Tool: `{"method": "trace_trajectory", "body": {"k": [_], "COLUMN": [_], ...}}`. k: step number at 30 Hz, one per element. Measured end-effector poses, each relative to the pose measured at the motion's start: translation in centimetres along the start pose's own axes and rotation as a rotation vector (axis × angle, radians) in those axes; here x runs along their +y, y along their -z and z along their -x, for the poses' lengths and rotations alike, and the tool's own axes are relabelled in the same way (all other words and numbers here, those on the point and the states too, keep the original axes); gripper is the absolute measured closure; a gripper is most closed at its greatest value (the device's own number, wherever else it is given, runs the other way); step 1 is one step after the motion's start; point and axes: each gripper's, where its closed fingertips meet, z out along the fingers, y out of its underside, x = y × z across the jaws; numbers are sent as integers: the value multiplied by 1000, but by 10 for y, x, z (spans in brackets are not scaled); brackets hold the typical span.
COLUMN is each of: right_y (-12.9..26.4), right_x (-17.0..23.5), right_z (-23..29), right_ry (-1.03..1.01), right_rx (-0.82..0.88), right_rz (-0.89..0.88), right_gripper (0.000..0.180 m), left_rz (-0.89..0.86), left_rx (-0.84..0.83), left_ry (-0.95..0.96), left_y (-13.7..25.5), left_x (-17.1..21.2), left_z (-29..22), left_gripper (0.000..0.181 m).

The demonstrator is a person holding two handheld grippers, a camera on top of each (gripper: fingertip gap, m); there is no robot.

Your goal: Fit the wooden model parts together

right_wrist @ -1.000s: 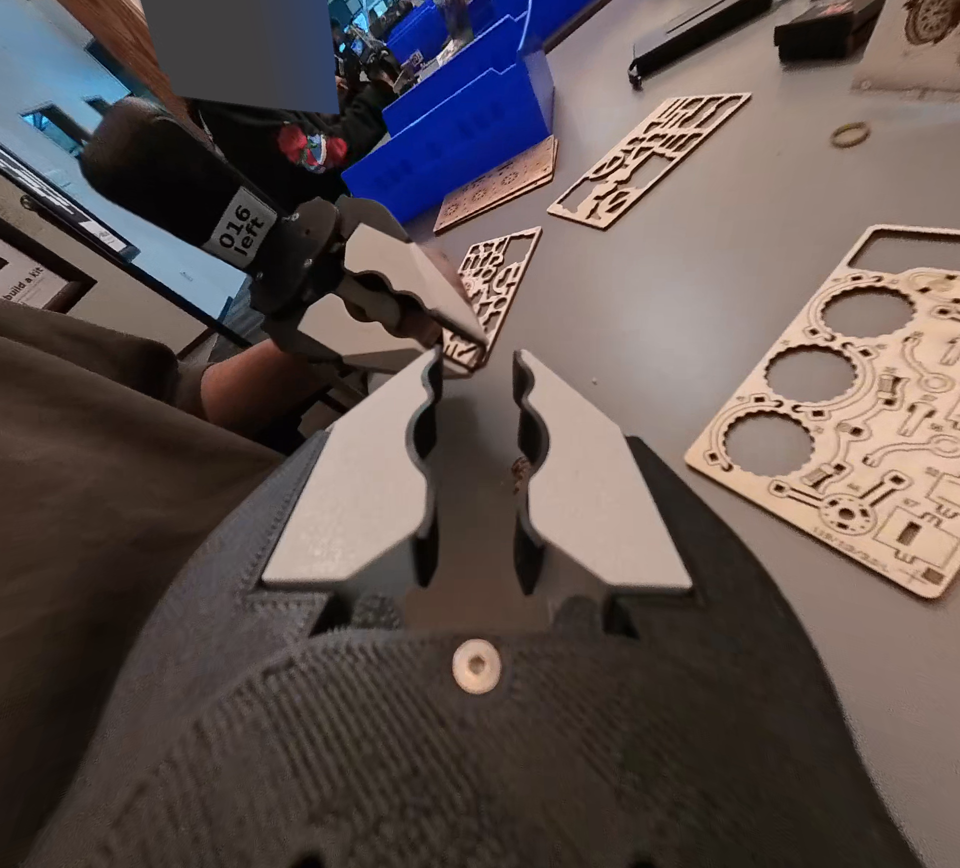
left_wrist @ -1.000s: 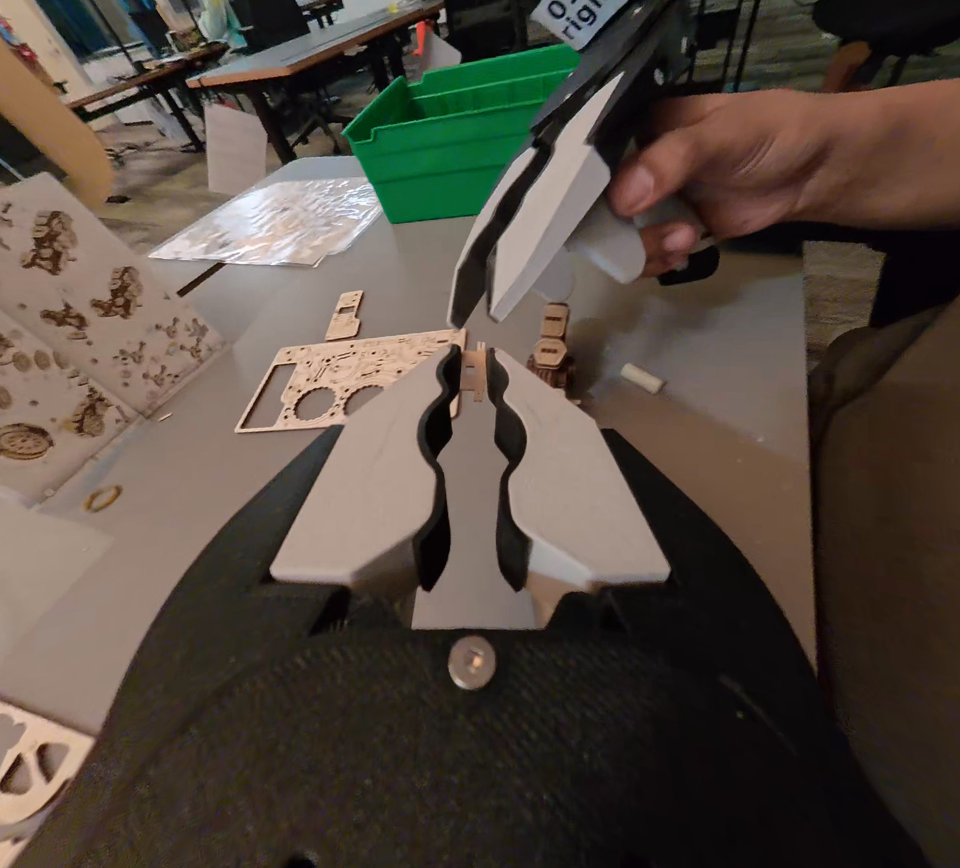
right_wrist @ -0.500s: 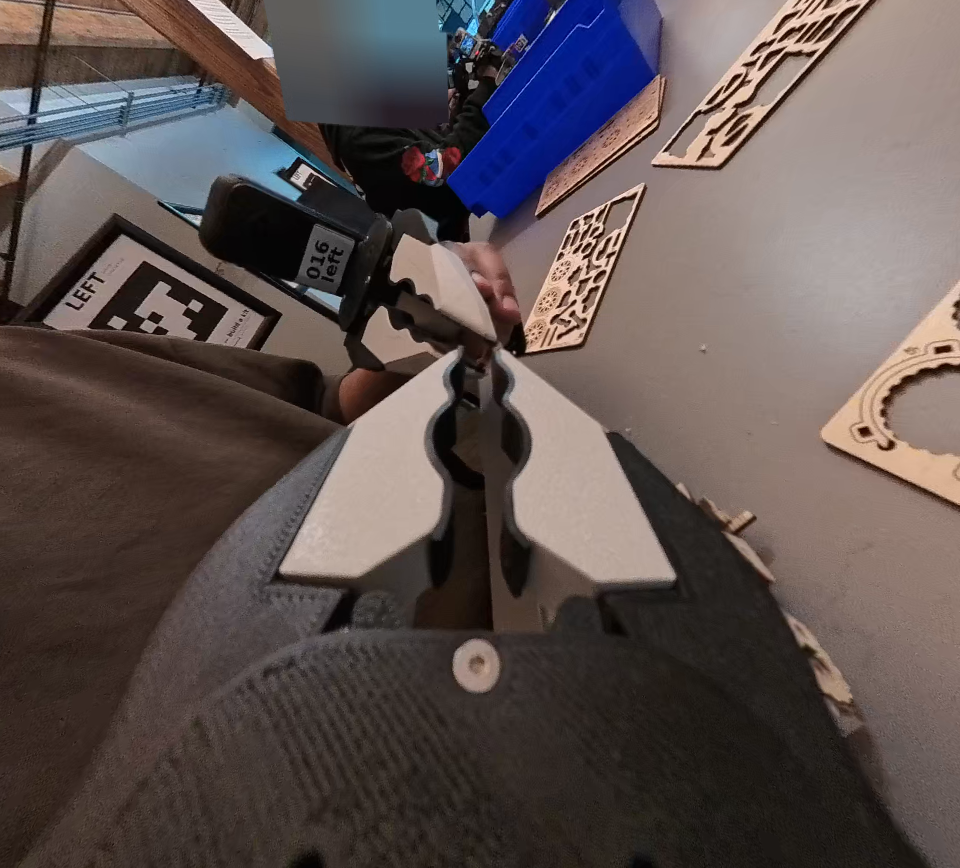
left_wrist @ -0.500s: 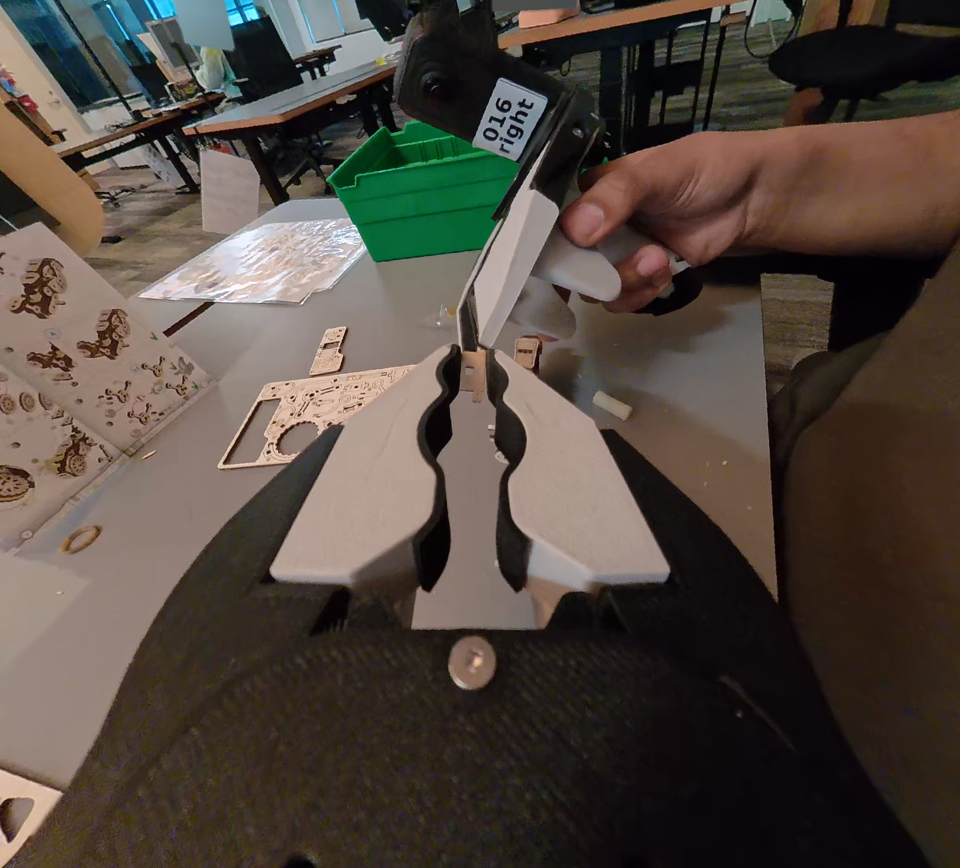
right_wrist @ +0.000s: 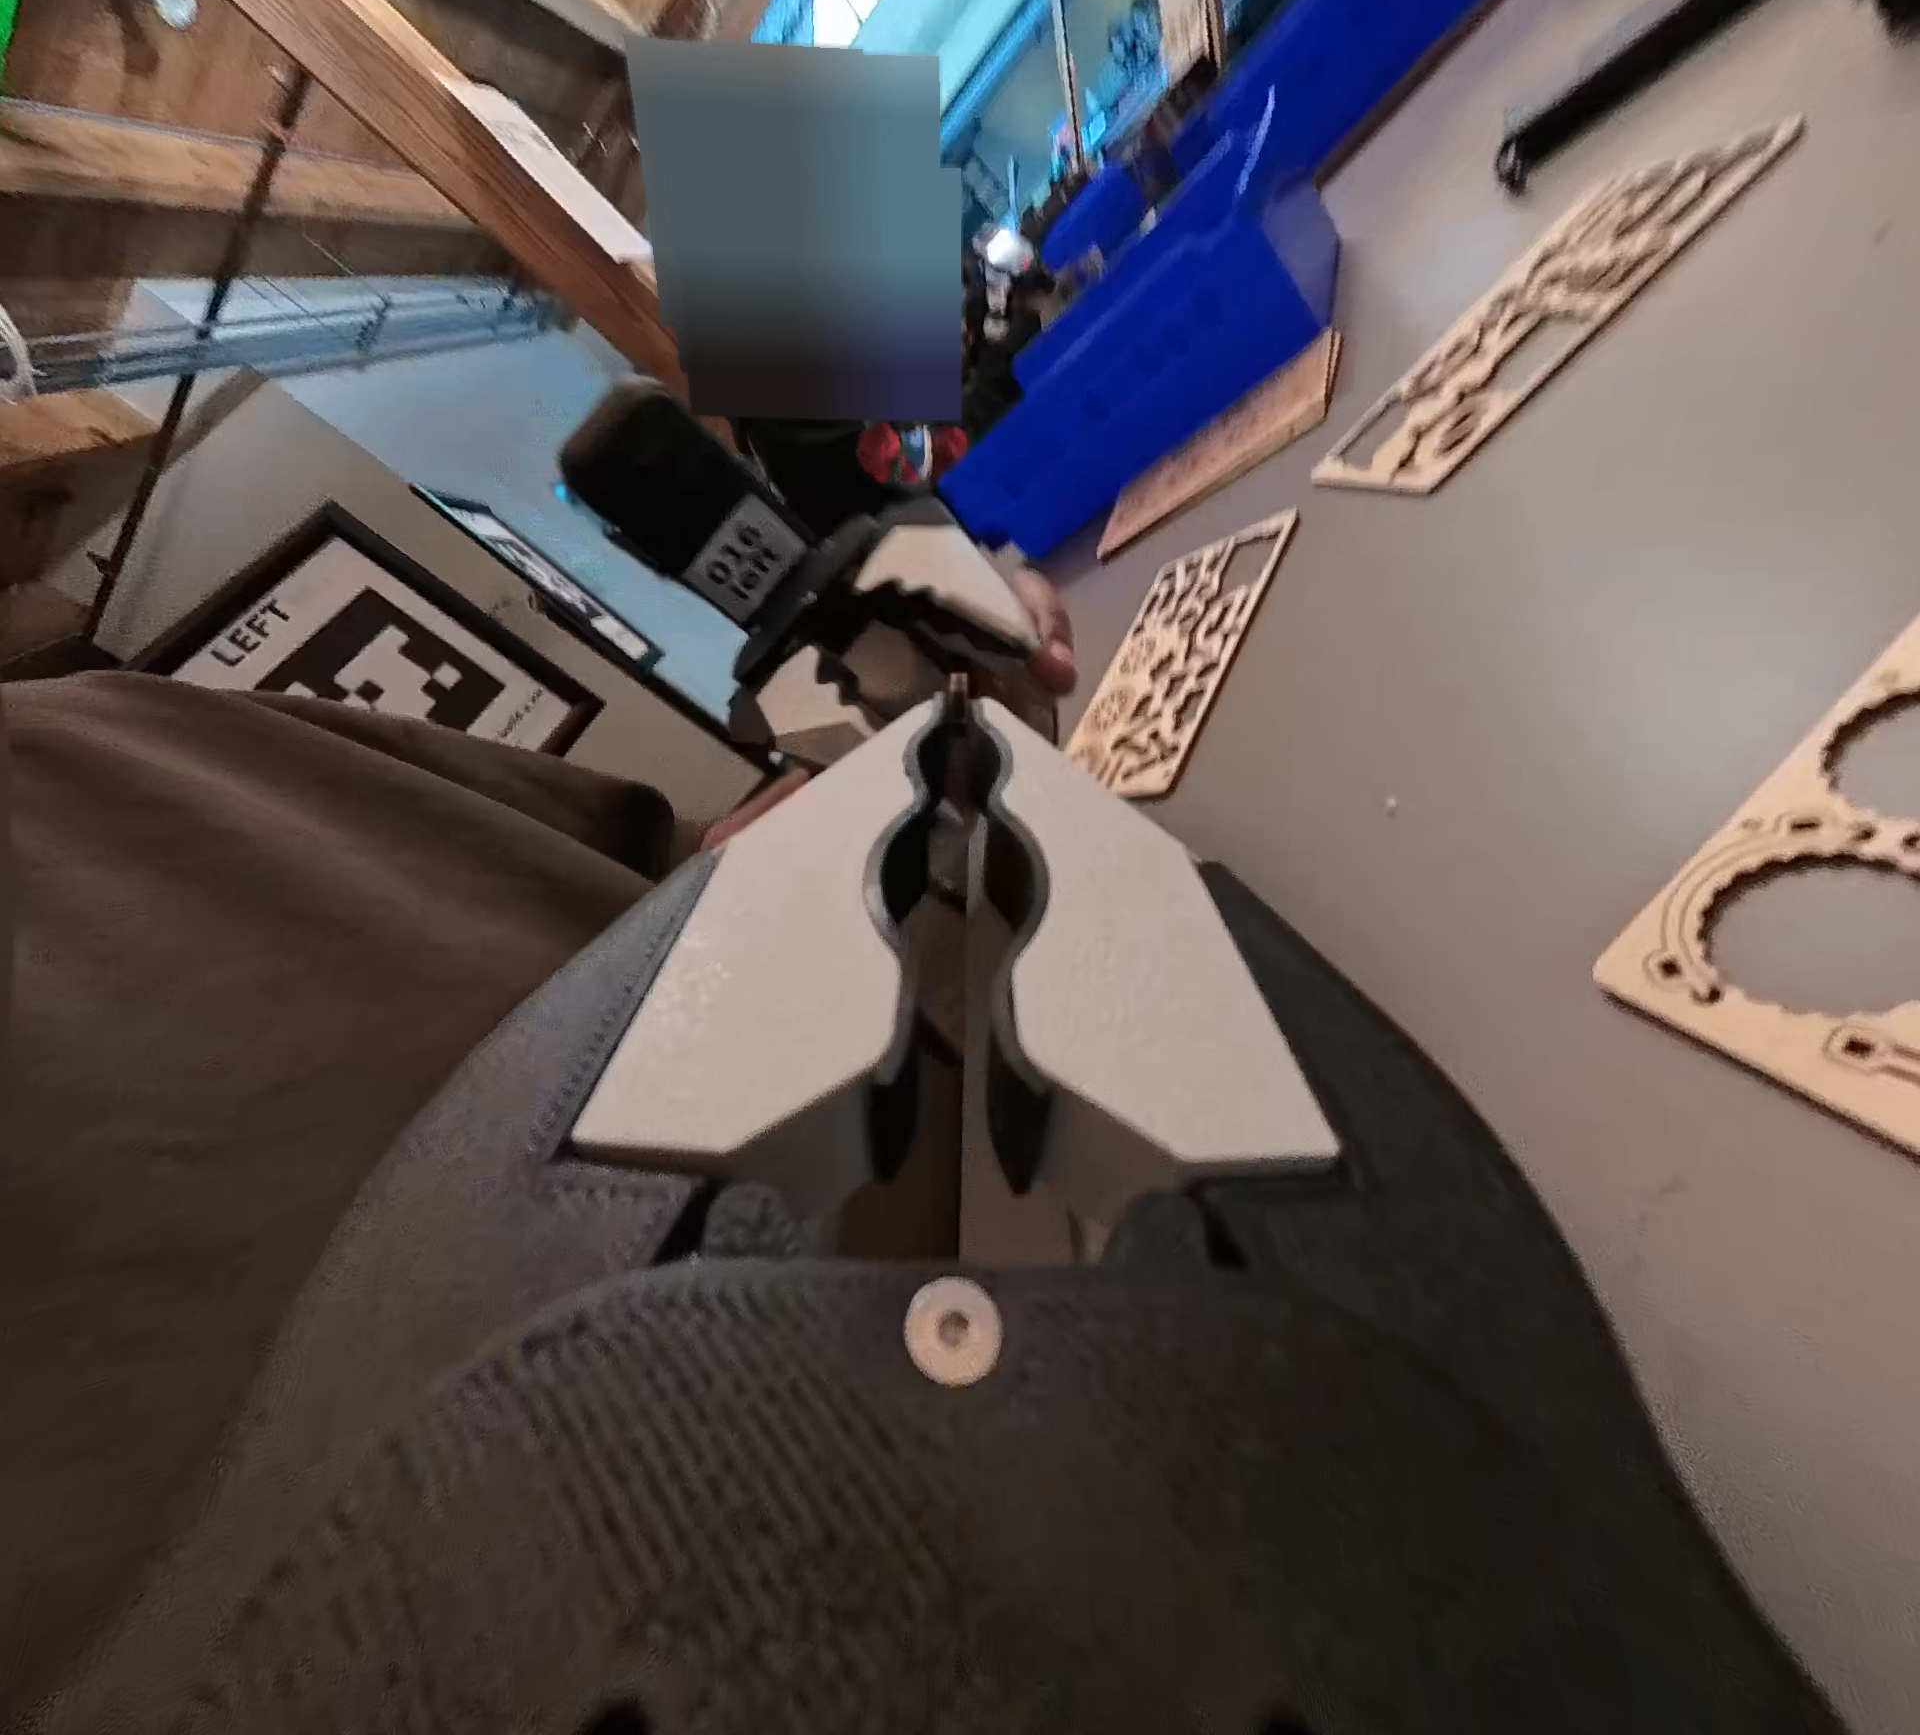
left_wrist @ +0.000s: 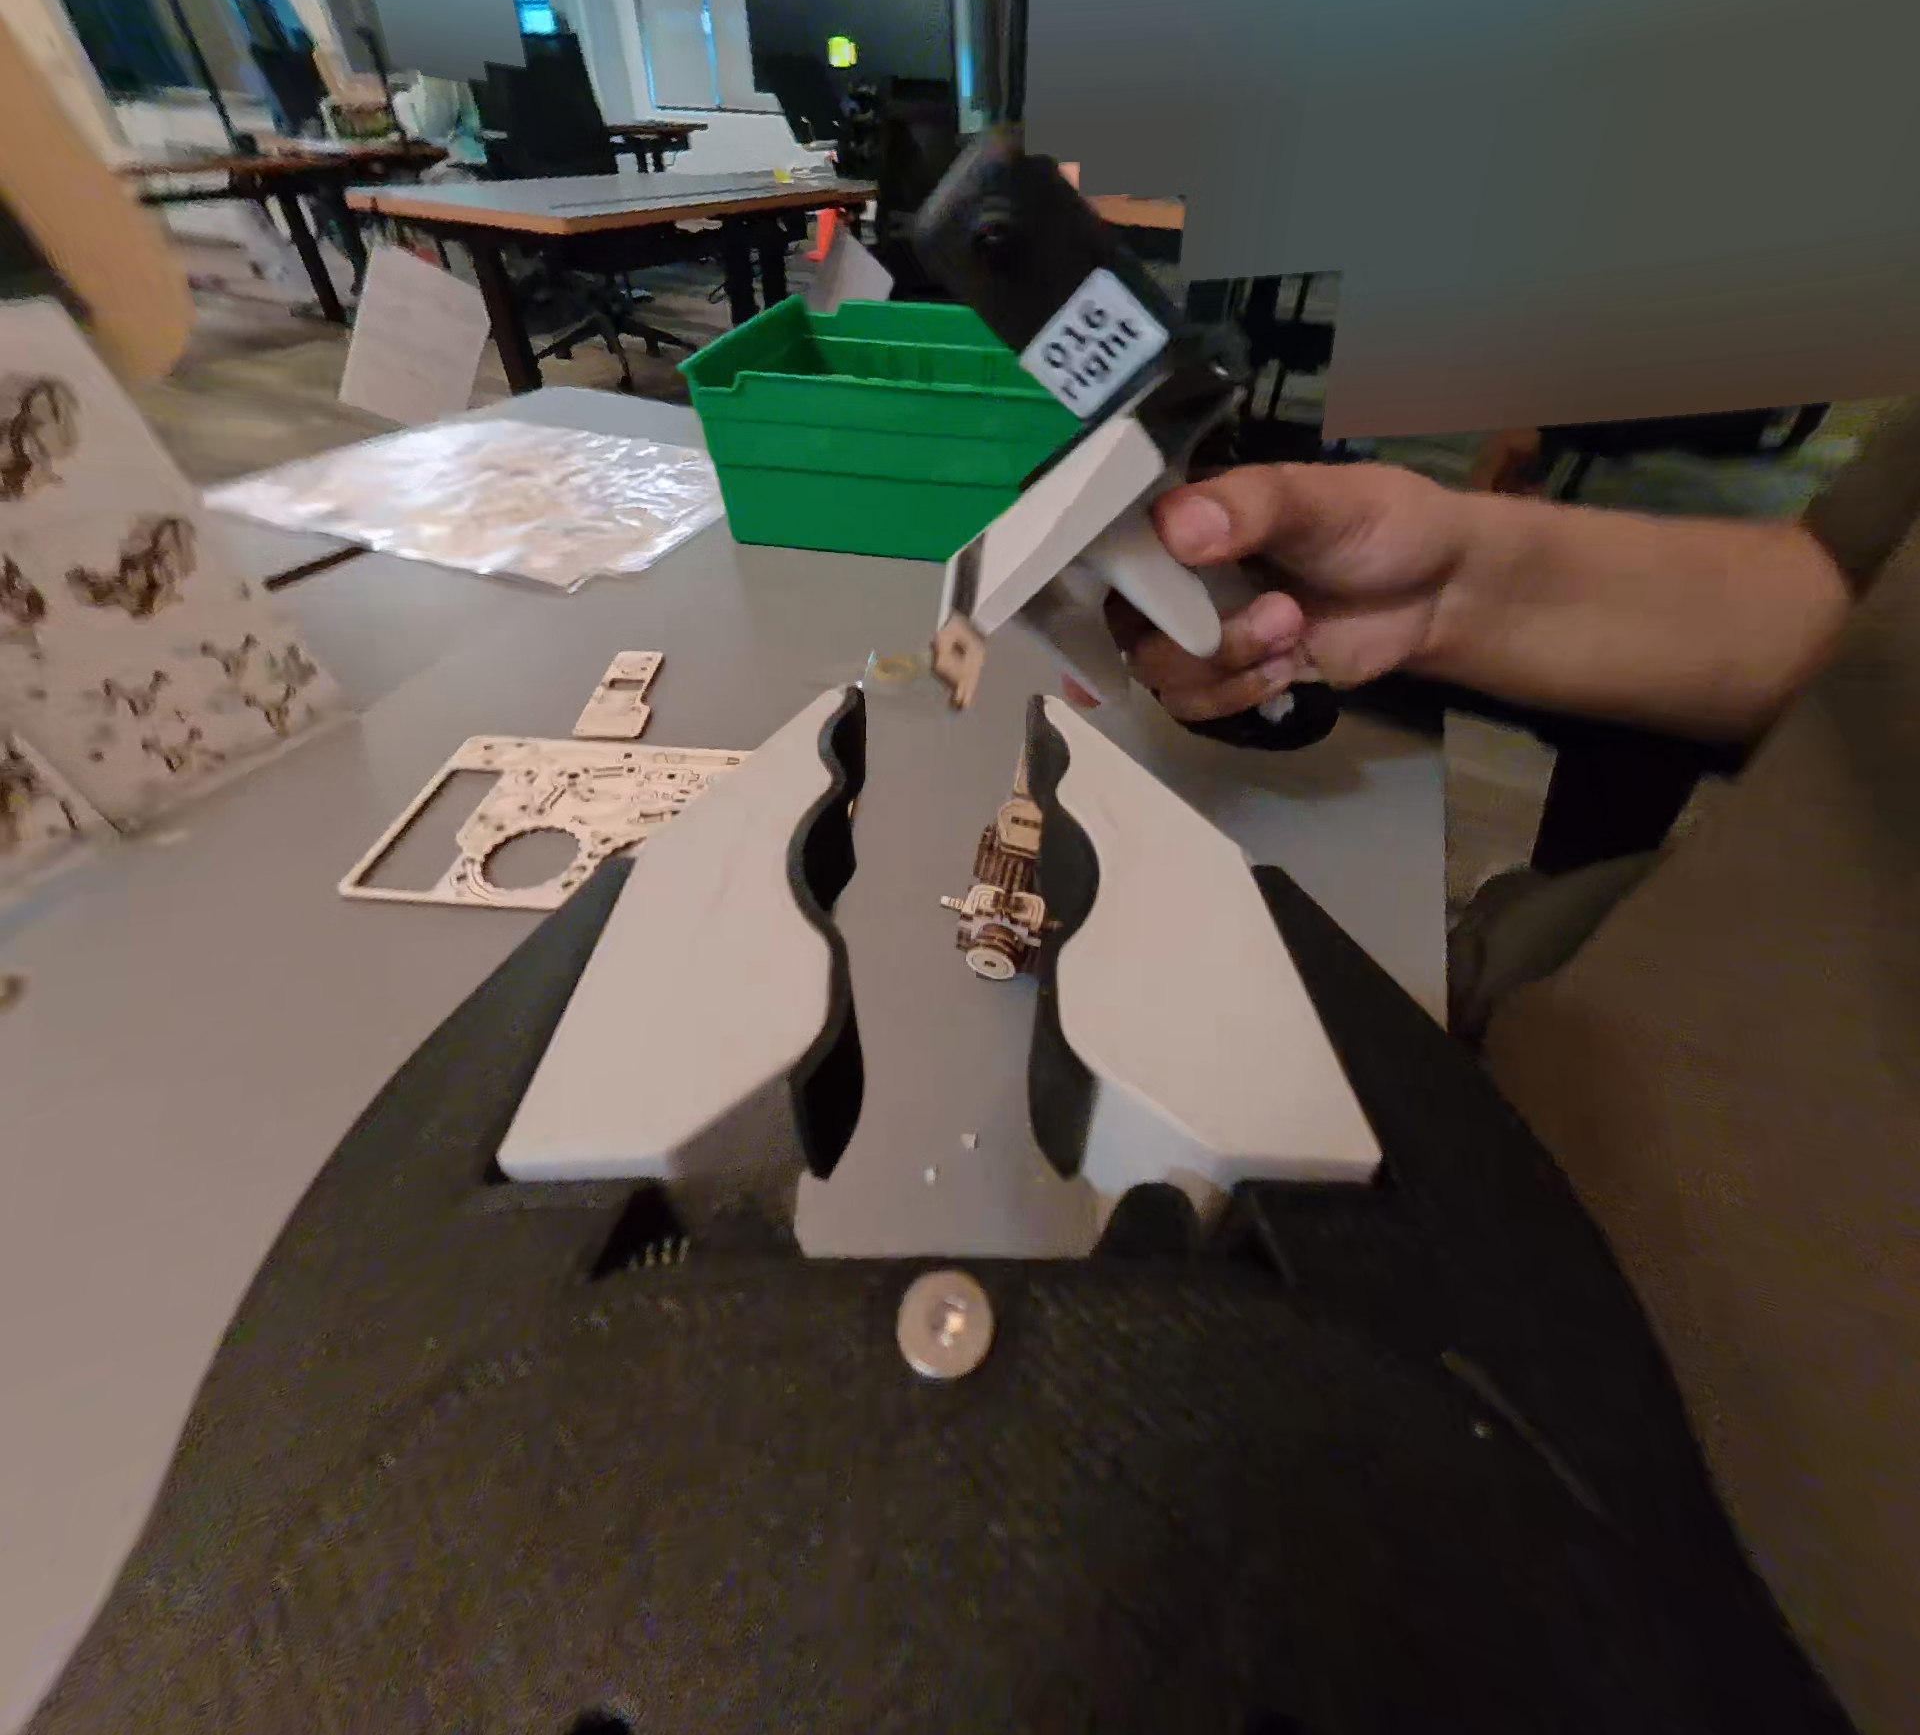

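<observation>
My left gripper is open and empty, its jaws spread wide above the grey table. Between its fingers, down on the table, stands a small, partly built wooden model. My right gripper hangs just beyond the left fingertips, shut on a small flat wooden part that sticks out below its tips. In the right wrist view the right gripper is shut, and the wooden part shows edge-on at the tips.
A punched wooden sheet and a loose small piece lie to the left. A green bin and a plastic wrapper sit behind. More wooden sheets and blue bins lie beyond. Less than 4 cm separates the two grippers' tips.
The left gripper, which held the small wooden part, has opened. The right gripper closed on that part and now holds it alone, slightly away from the left fingertips.
</observation>
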Motion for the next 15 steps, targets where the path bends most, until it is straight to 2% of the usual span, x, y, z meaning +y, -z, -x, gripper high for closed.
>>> {"method": "trace_trajectory", "body": {"k": [4, 7, 13, 15], "right_y": [12, 14, 3, -1], "right_x": [-26, -34, -27, -24], "right_z": [11, 20, 22, 21], "right_ry": [89, 129, 154, 155], "right_rx": [-33, -53, -46, -44], "right_rz": [-176, -255, -258, -247], "right_gripper": [180, 180, 180, 180], "left_rz": [-66, -81, -191, -212], "left_rx": [64, 88, 135, 140], "left_ry": [229, 254, 373, 400], "left_y": [-2, -6, 0, 4], "left_x": [-9, -9, -25, -27], "left_z": [2, -4, -4, -1], "left_gripper": [155, 159, 180, 181]}}
